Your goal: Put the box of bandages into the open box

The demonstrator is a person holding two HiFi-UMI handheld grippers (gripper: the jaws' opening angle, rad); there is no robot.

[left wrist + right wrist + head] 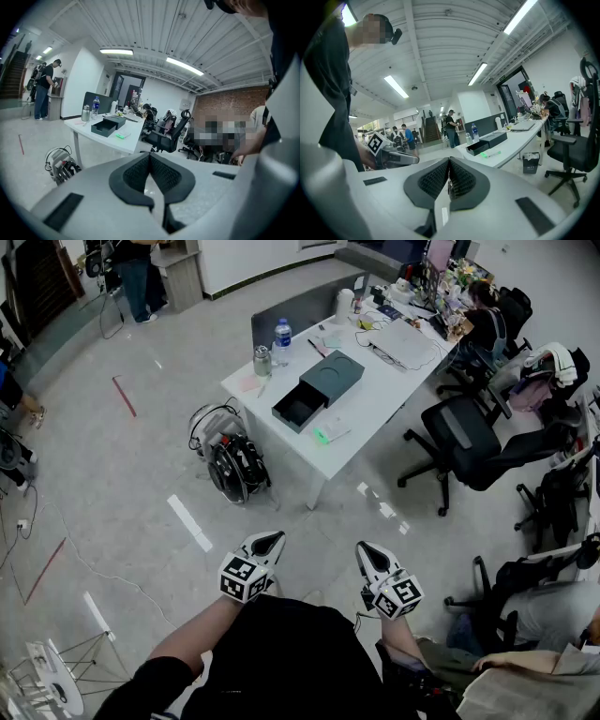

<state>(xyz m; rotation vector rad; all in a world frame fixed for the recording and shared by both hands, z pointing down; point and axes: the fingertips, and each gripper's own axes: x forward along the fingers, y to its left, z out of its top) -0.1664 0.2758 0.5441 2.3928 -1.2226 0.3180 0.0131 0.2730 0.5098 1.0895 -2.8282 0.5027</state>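
A dark open box with its drawer pulled out lies on the white table, well ahead of me. The small white and green box of bandages rests on the table just in front of it. My left gripper and right gripper hang side by side over the floor, far short of the table. Both are shut with nothing in them. From the left gripper the open box and bandage box show small in the distance. Past the right gripper show the open box and bandage box.
A water bottle and a metal flask stand at the table's far left; a laptop lies further back. A black bag with a headset sits on the floor by the table leg. Office chairs stand to the right.
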